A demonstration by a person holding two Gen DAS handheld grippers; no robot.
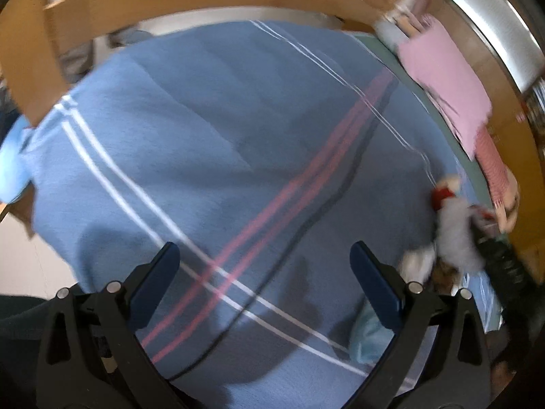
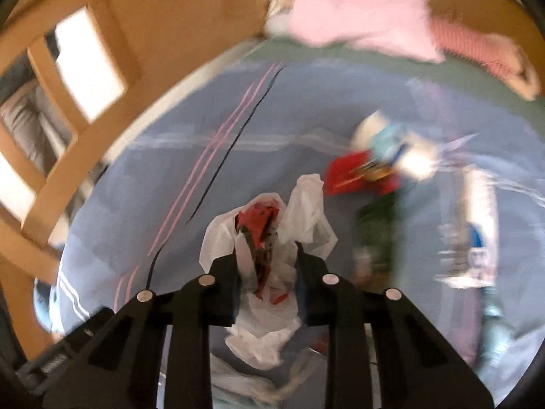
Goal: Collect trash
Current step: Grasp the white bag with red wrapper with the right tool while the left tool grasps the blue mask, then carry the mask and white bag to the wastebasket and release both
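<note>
Left wrist: your left gripper (image 1: pixel 264 266) hangs jaws apart, empty, over the blue striped blanket (image 1: pixel 190 129), trash pile (image 1: pixel 453 235) blurred at right; right wrist: your right gripper (image 2: pixel 267 255) is clamped on the white plastic bag (image 2: pixel 272 238), loose wrappers (image 2: pixel 368 170) beyond it.

- Smeared red, teal and white wrapper litter (image 2: pixel 378 163) at two o'clock, unreadable.
- Blurred white-and-blue packet (image 2: pixel 473 231) at three o'clock, print illegible.
- Pink folded cloth (image 2: pixel 357 6), cut off at twelve.

No text, label or brand can be read anywhere; the wrappers' print is blurred.
</note>
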